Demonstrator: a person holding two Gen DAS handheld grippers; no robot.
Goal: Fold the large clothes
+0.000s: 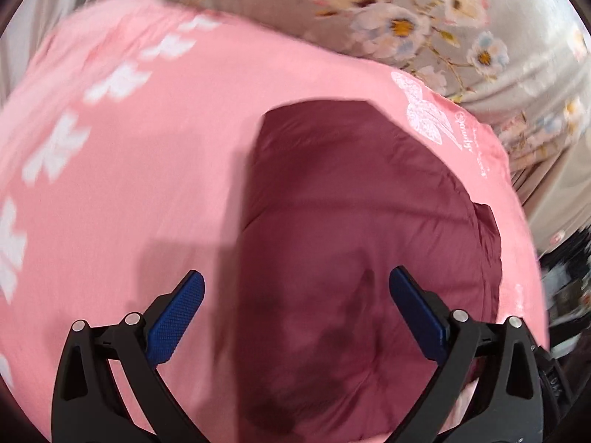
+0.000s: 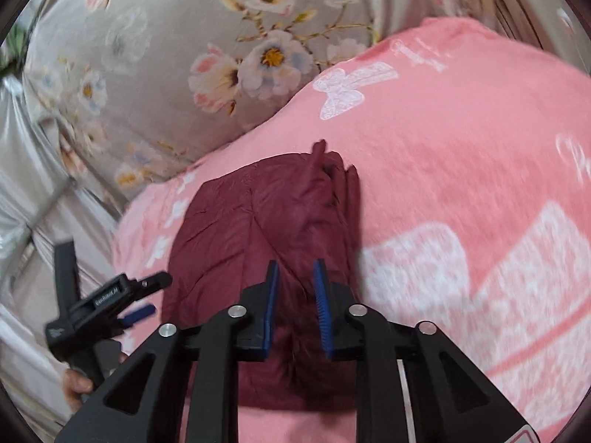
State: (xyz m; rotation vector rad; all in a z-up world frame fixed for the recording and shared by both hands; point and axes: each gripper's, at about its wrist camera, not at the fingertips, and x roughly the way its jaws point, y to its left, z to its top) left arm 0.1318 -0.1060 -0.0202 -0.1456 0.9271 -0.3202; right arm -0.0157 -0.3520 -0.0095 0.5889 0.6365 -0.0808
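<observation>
Maroon jacket [image 1: 362, 258] lies folded on the pink blanket [image 1: 129, 184]. My left gripper [image 1: 295, 288] hovers over it, jaws spread wide, holding nothing. Only the right cam shows my right gripper [image 2: 295, 280] w/ pads nearly together and a bunch of jacket fabric pinched between them. That cam also shows the left tool at lower left. Floral bedding [image 2: 166, 55] lies beyond the blanket.

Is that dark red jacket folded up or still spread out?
Folded. The jacket lies as a compact bundle on the pink sheet, no sleeves spread out.
</observation>
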